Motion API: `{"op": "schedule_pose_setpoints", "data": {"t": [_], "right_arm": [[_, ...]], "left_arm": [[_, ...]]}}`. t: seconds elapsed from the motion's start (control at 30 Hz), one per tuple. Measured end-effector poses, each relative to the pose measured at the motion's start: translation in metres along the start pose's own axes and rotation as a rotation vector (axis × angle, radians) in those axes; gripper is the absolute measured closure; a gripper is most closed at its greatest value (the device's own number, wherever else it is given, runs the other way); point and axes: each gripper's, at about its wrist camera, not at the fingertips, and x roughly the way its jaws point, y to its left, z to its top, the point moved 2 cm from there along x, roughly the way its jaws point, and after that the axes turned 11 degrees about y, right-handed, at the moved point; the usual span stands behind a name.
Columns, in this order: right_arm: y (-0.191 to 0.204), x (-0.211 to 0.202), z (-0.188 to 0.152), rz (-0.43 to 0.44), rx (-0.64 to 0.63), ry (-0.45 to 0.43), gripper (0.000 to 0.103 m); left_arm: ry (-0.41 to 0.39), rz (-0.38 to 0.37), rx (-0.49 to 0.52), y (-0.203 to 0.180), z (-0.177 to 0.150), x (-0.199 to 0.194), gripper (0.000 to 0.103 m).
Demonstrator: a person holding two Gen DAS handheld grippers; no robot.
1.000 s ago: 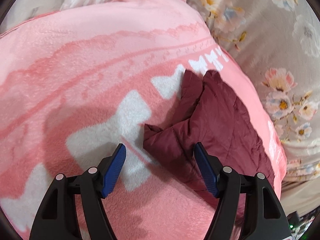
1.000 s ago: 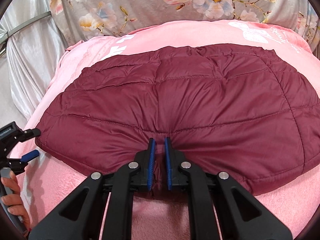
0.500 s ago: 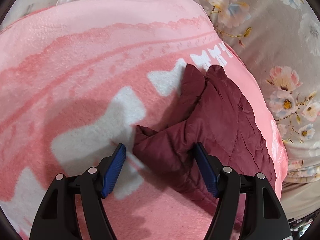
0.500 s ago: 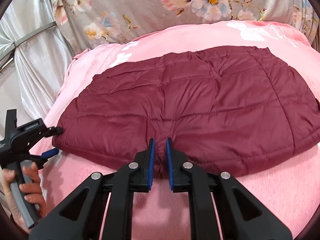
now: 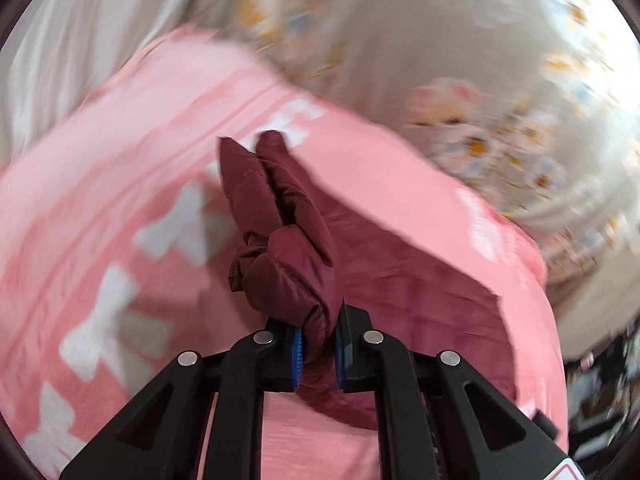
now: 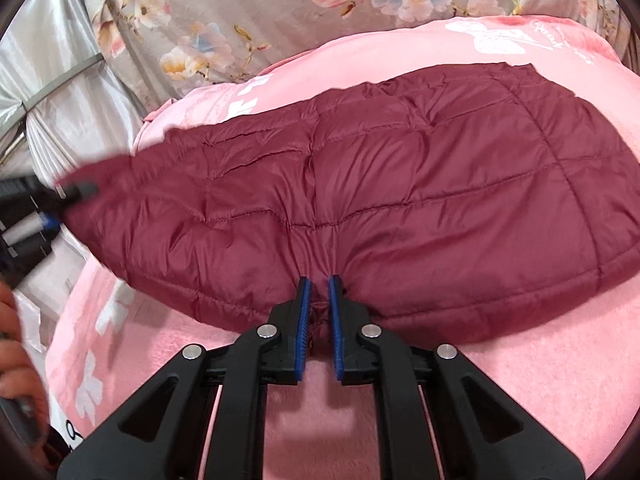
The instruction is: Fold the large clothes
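Observation:
A dark red quilted jacket (image 6: 380, 184) lies spread on a pink blanket (image 6: 520, 380). My right gripper (image 6: 318, 312) is shut on the jacket's near hem at its middle. My left gripper (image 5: 318, 344) is shut on the jacket's left end (image 5: 288, 264), which bunches up between its blue pads and is lifted off the blanket. The left gripper also shows at the left edge of the right wrist view (image 6: 60, 196), holding the jacket's corner. The left wrist view is blurred by motion.
The pink blanket (image 5: 100, 208) with white bow shapes covers the bed. A grey floral sheet (image 6: 280, 12) lies behind it. Silver-white fabric (image 6: 48, 80) hangs at the far left. A hand (image 6: 16, 352) shows at the left edge.
My left gripper went from open around the jacket's left end to shut on it and has lifted it. My right gripper has stayed shut on the hem.

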Motion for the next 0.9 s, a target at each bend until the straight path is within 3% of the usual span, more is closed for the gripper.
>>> {"op": "schedule_pose_setpoints", "data": {"t": [0.23, 0.37, 0.47, 0.57, 0.6, 0.7, 0.77, 0.83, 0.9], "right_arm": [[-0.057, -0.061, -0.003, -0.063, 0.095, -0.054, 0.091], [-0.103, -0.093, -0.003, -0.112, 0.179, -0.094, 0.091], [-0.132, -0.11, -0.007, -0.149, 0.23, -0.115, 0.091], [-0.146, -0.12, -0.011, -0.155, 0.258, -0.125, 0.091], [-0.15, -0.124, -0.012, -0.159, 0.261, -0.132, 0.089], [-0.153, -0.136, -0.011, -0.157, 0.252, -0.165, 0.074], [-0.15, -0.141, -0.001, -0.139, 0.232, -0.189, 0.071], [-0.147, -0.147, 0.012, -0.113, 0.206, -0.209, 0.07], [-0.138, -0.154, 0.026, -0.075, 0.168, -0.233, 0.063]], "left_arm": [[0.007, -0.09, 0.318, -0.151, -0.017, -0.001, 0.095], [0.129, -0.128, 0.421, -0.222, -0.05, 0.052, 0.09], [0.241, -0.135, 0.446, -0.249, -0.08, 0.102, 0.083], [0.289, -0.12, 0.447, -0.253, -0.101, 0.121, 0.077], [0.28, -0.121, 0.448, -0.251, -0.105, 0.118, 0.075], [0.227, -0.165, 0.448, -0.244, -0.098, 0.086, 0.056], [0.126, -0.173, 0.426, -0.237, -0.089, 0.059, 0.029], [0.012, -0.114, 0.421, -0.226, -0.076, 0.036, 0.026], [-0.022, 0.008, 0.424, -0.213, -0.07, 0.034, 0.026]]}}
